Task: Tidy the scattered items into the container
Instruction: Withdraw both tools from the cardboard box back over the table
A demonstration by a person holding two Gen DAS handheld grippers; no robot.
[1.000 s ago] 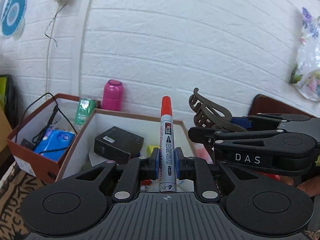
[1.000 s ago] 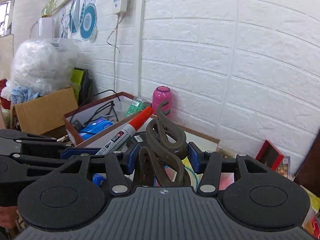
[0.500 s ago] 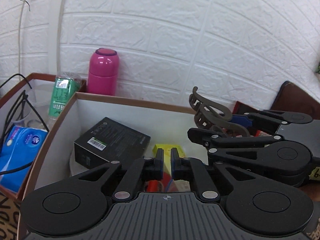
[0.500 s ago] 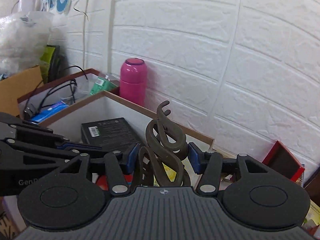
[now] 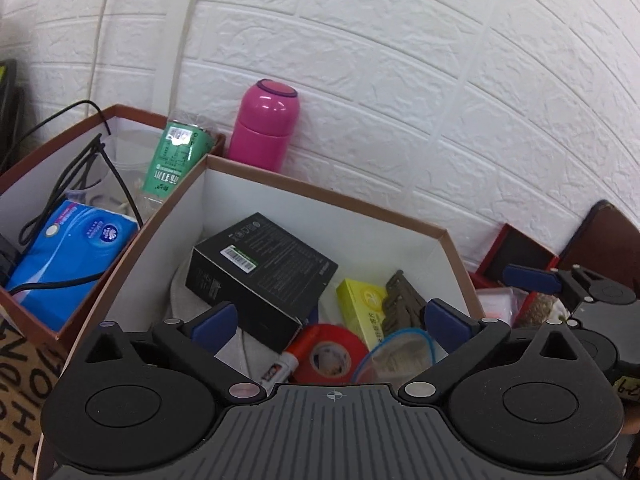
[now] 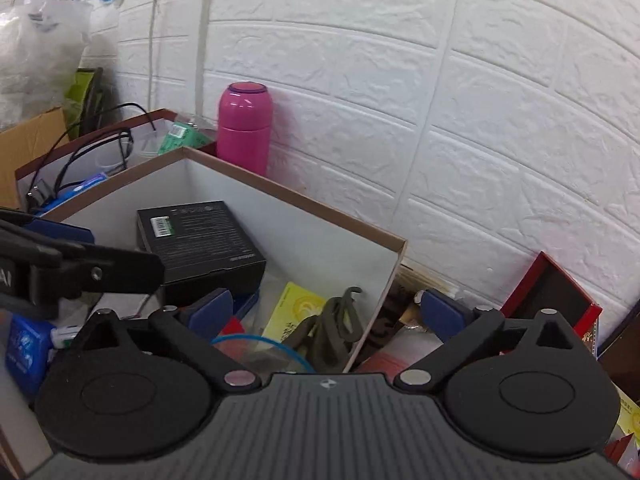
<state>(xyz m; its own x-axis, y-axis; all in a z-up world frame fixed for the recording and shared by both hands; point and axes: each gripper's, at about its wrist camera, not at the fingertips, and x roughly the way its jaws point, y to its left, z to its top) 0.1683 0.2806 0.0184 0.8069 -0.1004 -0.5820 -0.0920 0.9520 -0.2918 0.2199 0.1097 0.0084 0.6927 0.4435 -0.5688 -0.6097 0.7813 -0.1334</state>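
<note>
Left hand-held gripper [image 5: 333, 322] & right hand-held gripper [image 6: 326, 314]: jaws opening wide, nothing gripped, both over the box [image 5: 320, 196]. In it: marker [image 5: 286, 362] beside red tape [image 5: 334, 356], hair claw [image 6: 334, 330] w/ yellow pack [image 5: 360, 308], black carton [image 5: 260, 276].

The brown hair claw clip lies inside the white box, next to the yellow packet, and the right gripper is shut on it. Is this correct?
Not quite. The right gripper is opening and grips nothing, as the right wrist view shows. The brown hair claw clip does lie inside the white box, next to the yellow packet.
</note>
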